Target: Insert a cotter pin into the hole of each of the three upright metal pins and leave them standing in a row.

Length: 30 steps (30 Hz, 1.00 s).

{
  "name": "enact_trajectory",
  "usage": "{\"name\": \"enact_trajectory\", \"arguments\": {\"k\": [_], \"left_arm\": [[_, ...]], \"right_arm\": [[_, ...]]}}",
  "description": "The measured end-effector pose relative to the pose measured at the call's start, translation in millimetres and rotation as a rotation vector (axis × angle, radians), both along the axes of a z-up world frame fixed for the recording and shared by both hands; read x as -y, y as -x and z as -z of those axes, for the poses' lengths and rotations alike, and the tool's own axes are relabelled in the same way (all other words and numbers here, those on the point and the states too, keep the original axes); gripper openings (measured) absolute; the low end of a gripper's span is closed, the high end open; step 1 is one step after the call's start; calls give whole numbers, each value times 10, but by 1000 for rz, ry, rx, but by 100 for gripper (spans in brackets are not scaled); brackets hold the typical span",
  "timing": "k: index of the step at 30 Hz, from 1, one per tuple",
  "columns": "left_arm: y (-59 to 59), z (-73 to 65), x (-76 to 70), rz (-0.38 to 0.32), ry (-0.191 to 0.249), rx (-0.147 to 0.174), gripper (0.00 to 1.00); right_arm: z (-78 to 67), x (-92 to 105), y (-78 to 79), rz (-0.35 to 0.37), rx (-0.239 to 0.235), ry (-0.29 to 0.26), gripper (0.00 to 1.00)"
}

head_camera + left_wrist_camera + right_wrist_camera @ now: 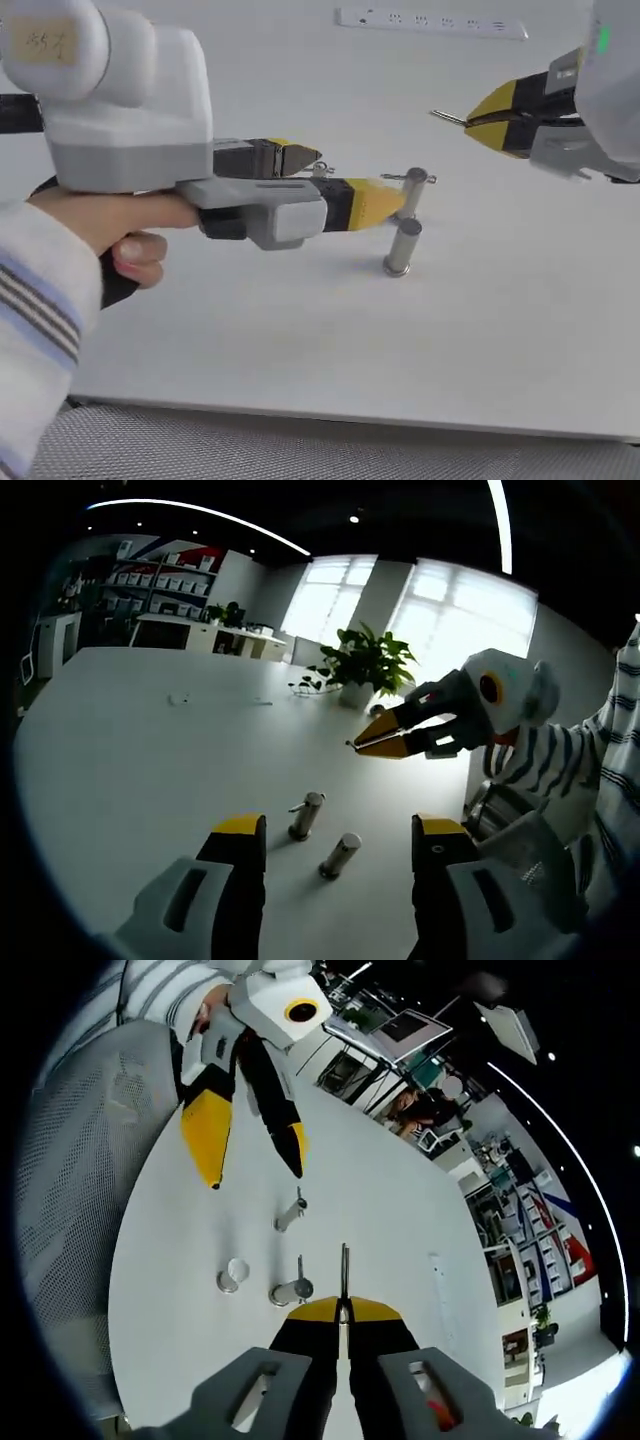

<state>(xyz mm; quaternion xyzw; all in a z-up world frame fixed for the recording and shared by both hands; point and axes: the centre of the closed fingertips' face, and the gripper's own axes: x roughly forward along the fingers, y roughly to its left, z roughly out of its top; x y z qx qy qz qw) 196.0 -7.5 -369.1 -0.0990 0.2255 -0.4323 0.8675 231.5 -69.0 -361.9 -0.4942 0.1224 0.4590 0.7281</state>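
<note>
Three upright metal pins stand on the white table. The near pin [403,247] [232,1276] has a bare hole. The middle pin [413,190] [292,1288] carries a cotter pin across its top. So does the far pin [320,168] [290,1210], partly hidden behind my left gripper [360,175] [250,1110]. That gripper is open, with nothing between its jaws, and reaches in beside the pins. Two of the pins [306,815] [341,854] stand between its jaws. My right gripper [470,122] [375,745] [343,1310] hovers to the right, shut on a cotter pin [448,118] [344,1270].
A white power strip [430,20] lies at the table's far edge. The table's near edge [350,425] runs along the bottom, with grey mesh below it. A striped sleeve [40,330] holds the left gripper.
</note>
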Motion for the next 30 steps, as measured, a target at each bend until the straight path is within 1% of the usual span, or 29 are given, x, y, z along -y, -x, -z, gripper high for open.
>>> {"name": "enact_trajectory", "arguments": {"k": [1,3,4,7,8,9,10,11,13,15,18,20,23,25,27,30], "left_arm": [[-17,-13,12,-1,1,6,55],[-52,-37,46,2,12,2,53],[-67,-46,59,1,13,5,52],[-99,-73,117,16,6,11,48],[-100,-85,133,23,8,14,47],[-106,-107,157,29,21,13,46],[-111,-116,171,31,29,9,44],[-117,-123,183,32,36,7,42],[-125,-121,197,34,39,4,40],[-122,-106,218,37,40,-1,39],[-73,-75,241,51,44,-24,33],[-56,-49,255,59,44,-37,29],[-32,-48,281,70,66,-58,24],[-34,-52,288,69,75,-61,20],[-32,-50,296,70,85,-73,15],[-17,-46,314,73,85,-81,10]], "right_arm": [[-9,-21,15,0,2,-3,0],[-33,-92,68,-8,8,-20,0],[-40,-115,89,-12,11,-23,0],[-34,-183,149,-33,26,-17,0],[-28,-197,164,-36,21,-16,0],[-12,-224,202,-40,3,-24,0],[-6,-230,207,-42,2,-25,0],[9,-237,204,-44,3,-22,0],[72,-233,213,-55,17,15,0],[95,-241,235,-62,10,18,0],[140,-236,251,-61,-15,13,0],[162,-244,267,-63,-23,11,0],[176,-262,287,-71,-24,11,0],[174,-274,306,-75,-28,8,0],[174,-284,319,-79,-24,9,0],[165,-296,327,-81,-19,8,0]]}}
